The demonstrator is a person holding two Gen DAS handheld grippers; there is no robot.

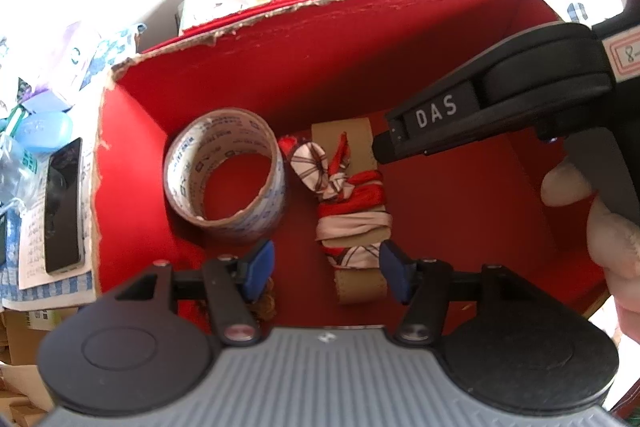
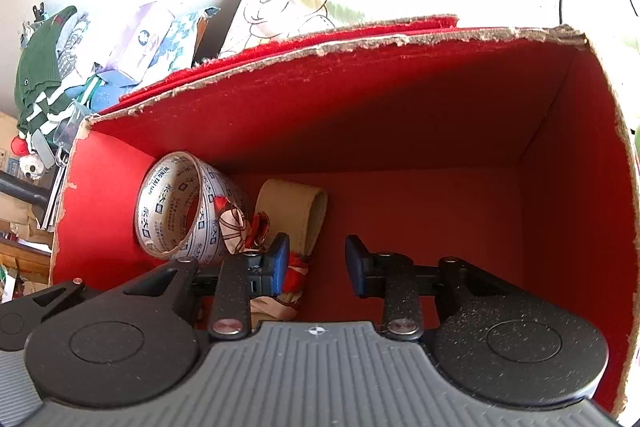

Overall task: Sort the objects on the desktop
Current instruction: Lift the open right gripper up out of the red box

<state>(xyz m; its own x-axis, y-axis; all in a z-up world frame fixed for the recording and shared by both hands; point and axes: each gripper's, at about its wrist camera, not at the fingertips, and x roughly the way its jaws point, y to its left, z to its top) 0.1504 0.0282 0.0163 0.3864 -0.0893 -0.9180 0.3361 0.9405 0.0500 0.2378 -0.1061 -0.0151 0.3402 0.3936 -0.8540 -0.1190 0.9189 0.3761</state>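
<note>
Both tongs inside red cardboard box (image 1: 132,163), empty. Left tongs (image 1: 326,273) spread wide above scarf-wrapped tan strap (image 1: 352,203), on box floor just beside packing tape roll (image 1: 226,175). Right tongs (image 2: 316,263) parted moderately, over bare floor right of strap. Phone (image 1: 62,207) outside on worktop. Probably withdrawing: lift straight up, clear of torn rim, avoid snagging scarf.

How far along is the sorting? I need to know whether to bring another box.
Done: a tape roll and a tan strap wrapped in a red-and-white scarf already lie inside the red box. In hand: nothing; the left gripper and the right gripper are both open and empty over the box. Left: a phone and a blue case remain outside beside it.
</note>
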